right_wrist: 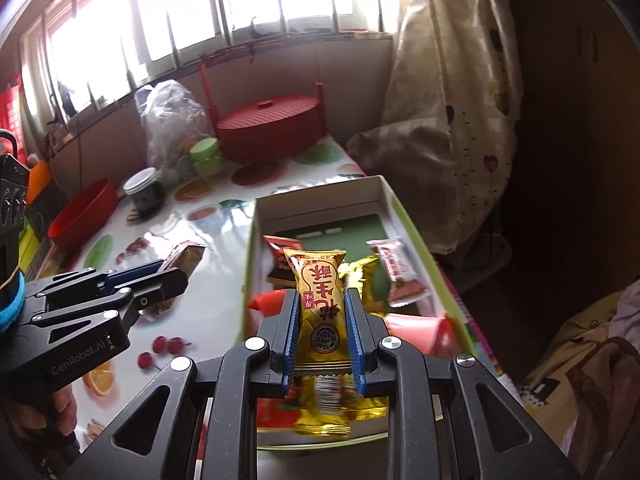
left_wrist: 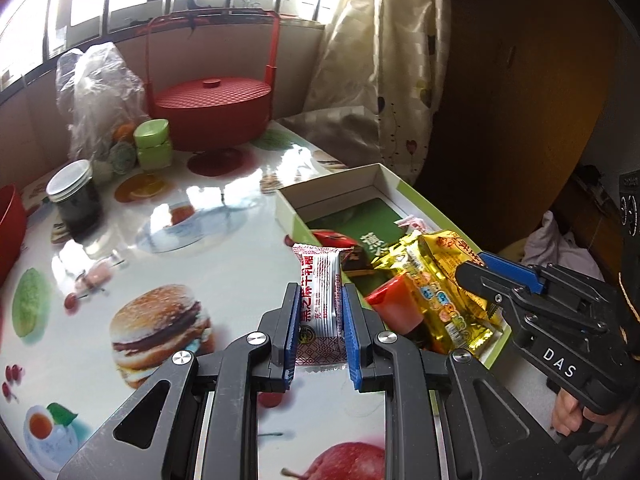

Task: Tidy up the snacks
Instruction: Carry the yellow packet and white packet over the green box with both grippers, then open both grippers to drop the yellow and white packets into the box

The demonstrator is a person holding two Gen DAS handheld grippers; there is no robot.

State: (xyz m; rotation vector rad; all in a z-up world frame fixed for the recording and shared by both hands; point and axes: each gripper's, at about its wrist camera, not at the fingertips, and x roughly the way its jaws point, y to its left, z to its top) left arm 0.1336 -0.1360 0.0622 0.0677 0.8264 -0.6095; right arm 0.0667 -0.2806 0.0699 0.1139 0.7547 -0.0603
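My left gripper (left_wrist: 320, 300) is shut on a white and red snack packet (left_wrist: 318, 296), held just left of the open cardboard box (left_wrist: 332, 188). My right gripper (right_wrist: 322, 304) is shut on a gold snack packet (right_wrist: 320, 300), held over the box's near end (right_wrist: 384, 200). The box holds several snacks: a gold packet (left_wrist: 440, 280), red packets and a pink-white packet (right_wrist: 396, 268). The right gripper also shows in the left wrist view (left_wrist: 480, 284), touching the gold packet. The left gripper shows in the right wrist view (right_wrist: 168, 280) with its packet (right_wrist: 186, 258).
On the fruit-print table (left_wrist: 200, 248) stand a red lidded basket (left_wrist: 212, 112), a green jar (left_wrist: 154, 144), a dark glass jar (left_wrist: 76, 196), a plastic bag (left_wrist: 96, 92) and a red bowl (right_wrist: 84, 216). A curtain (left_wrist: 384, 80) hangs at the right.
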